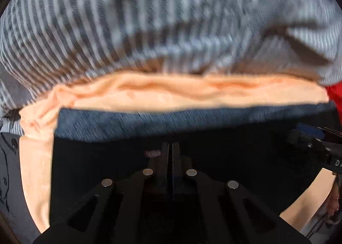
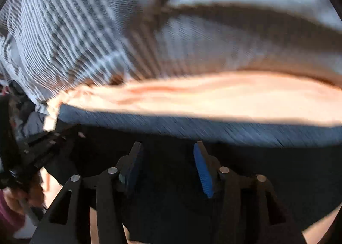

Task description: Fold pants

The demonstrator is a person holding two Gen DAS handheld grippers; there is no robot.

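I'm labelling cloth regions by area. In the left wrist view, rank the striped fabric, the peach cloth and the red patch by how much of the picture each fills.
1. Striped fabric, most of the upper half.
2. Peach cloth, a band across the middle and down the left.
3. Red patch, a sliver at the right edge.
Apparent size only; nearness skews it.

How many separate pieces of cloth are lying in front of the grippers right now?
3. The dark blue pants lie nearest the grippers, a peach cloth sits under and just beyond them, and a striped grey cloth lies farthest away. More may be hidden underneath.
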